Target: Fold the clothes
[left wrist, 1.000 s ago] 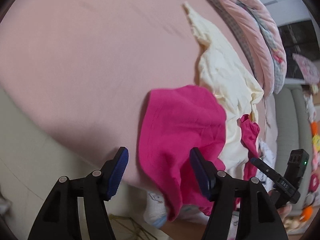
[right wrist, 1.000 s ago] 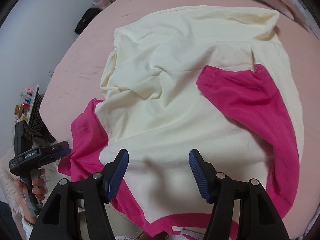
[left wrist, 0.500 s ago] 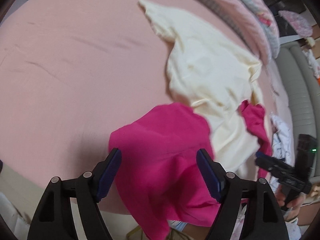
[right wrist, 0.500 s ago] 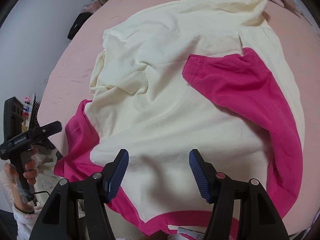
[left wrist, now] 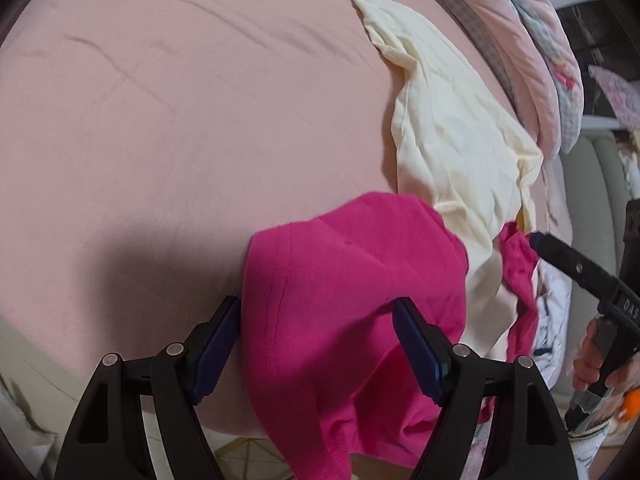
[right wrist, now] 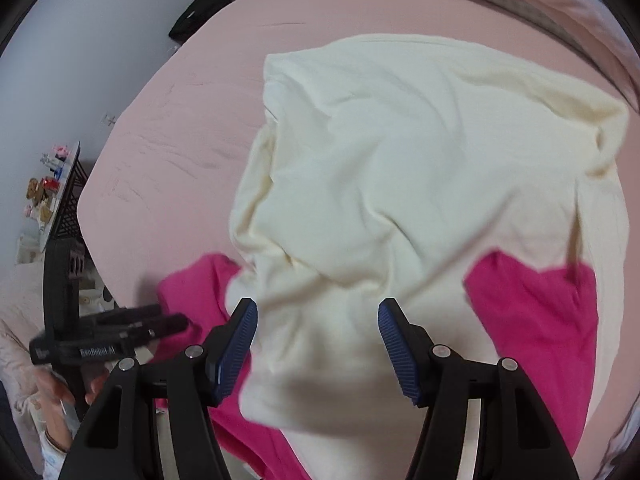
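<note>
A magenta garment (left wrist: 352, 280) lies at the near edge of the pink bed (left wrist: 180, 120) and hangs over it. A cream garment (left wrist: 452, 132) is spread on top of it. My left gripper (left wrist: 318, 346) is open, with the magenta hem lying between its blue pads (left wrist: 218, 344). In the right wrist view the cream garment (right wrist: 400, 160) fills the middle, and magenta (right wrist: 532, 312) shows to its right and lower left. My right gripper (right wrist: 316, 346) is open just over the cream garment's near edge. A hand holds the left gripper (right wrist: 120, 332) at the magenta corner.
Folded quilts and pillows (left wrist: 540, 40) line the far side of the bed. A grey sofa (left wrist: 592, 200) stands beyond the bed. A black wire shelf (right wrist: 68, 200) with small items stands by the wall, and a dark object (right wrist: 200, 12) lies at the far bed corner.
My left gripper has moved in and down to the magenta garment, whose hem now lies between its fingers. My right gripper has come closer to the cream garment's near edge. Both stay open.
</note>
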`<state>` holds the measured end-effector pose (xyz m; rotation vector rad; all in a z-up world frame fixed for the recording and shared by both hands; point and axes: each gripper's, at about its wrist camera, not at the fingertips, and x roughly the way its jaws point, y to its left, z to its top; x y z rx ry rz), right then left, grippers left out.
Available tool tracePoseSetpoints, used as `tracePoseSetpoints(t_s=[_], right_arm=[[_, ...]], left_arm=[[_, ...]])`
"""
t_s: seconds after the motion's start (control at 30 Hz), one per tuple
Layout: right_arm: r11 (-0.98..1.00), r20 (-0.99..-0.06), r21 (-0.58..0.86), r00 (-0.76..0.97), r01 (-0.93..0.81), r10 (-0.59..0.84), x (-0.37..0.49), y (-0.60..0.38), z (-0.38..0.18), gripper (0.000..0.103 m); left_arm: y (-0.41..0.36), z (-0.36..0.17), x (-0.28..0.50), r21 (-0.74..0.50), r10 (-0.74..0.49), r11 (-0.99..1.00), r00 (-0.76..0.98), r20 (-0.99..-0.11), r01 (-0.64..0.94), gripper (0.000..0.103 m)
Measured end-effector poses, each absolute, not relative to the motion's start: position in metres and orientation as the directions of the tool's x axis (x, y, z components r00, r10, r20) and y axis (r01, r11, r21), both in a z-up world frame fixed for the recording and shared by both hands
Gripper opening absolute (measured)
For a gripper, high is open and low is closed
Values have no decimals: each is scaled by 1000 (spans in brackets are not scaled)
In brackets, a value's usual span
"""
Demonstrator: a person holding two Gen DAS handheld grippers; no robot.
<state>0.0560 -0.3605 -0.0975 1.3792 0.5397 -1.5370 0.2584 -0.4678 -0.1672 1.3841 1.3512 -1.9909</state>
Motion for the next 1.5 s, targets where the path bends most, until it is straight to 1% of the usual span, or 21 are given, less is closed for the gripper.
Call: tracePoseSetpoints(t_s=[0.2, 0.4, 0.43, 0.5, 0.57, 0.6, 0.67, 0.73, 0.83, 0.97, 1.17, 1.37, 1.5], right_arm=[[-380, -942, 226, 102, 897, -320, 60, -409, -98, 63], [-288, -968, 114, 41, 951, -247, 64, -457, -104, 63], [-272, -971, 99, 33, 957, -238, 65, -466, -104, 62], [-249, -973, 85, 26, 965, -231, 64, -484, -105, 63], [-231, -974, 72, 19, 970, -224, 63, -503, -107, 63], [-222, -976, 65, 16, 973, -218, 64, -514, -108, 63], [-202, -980, 37, -4, 979, -199, 67, -530, -112, 63], [-174, -982, 10, -22, 985, -185, 71, -546, -115, 62], [-140, -984, -18, -42, 990, -172, 77, -564, -122, 62], [-153, -987, -22, -46, 988, -155, 75, -583, -133, 62], [-173, -985, -74, -98, 982, -140, 70, -605, -148, 62], [-200, -982, -98, -128, 975, -141, 64, -625, -156, 62], [-194, -982, -129, -152, 973, -109, 62, -637, -168, 62]], left_arm=[[-476, -177, 279, -597, 206, -342, -561, -801, 726, 76], [-477, -184, 304, -684, 168, -195, -663, -730, 703, 75], [-475, -183, 303, -672, 154, -190, -654, -741, 716, 73], [-472, -181, 302, -648, 128, -179, -635, -762, 740, 70], [-470, -178, 300, -623, 101, -167, -616, -782, 764, 57], [-468, -177, 299, -611, 89, -161, -606, -791, 775, 55], [-467, -177, 302, -597, 77, -166, -593, -801, 785, 45], [-465, -177, 305, -582, 65, -170, -581, -812, 795, 37], [-463, -178, 309, -560, 47, -176, -561, -826, 810, 32], [-459, -177, 307, -540, 35, -182, -544, -839, 821, 20], [-454, -173, 298, -535, 40, -183, -537, -843, 825, 16], [-455, -158, 304, -576, 29, -171, -580, -814, 800, 14], [-460, -154, 312, -613, 36, -133, -614, -788, 779, 14]])
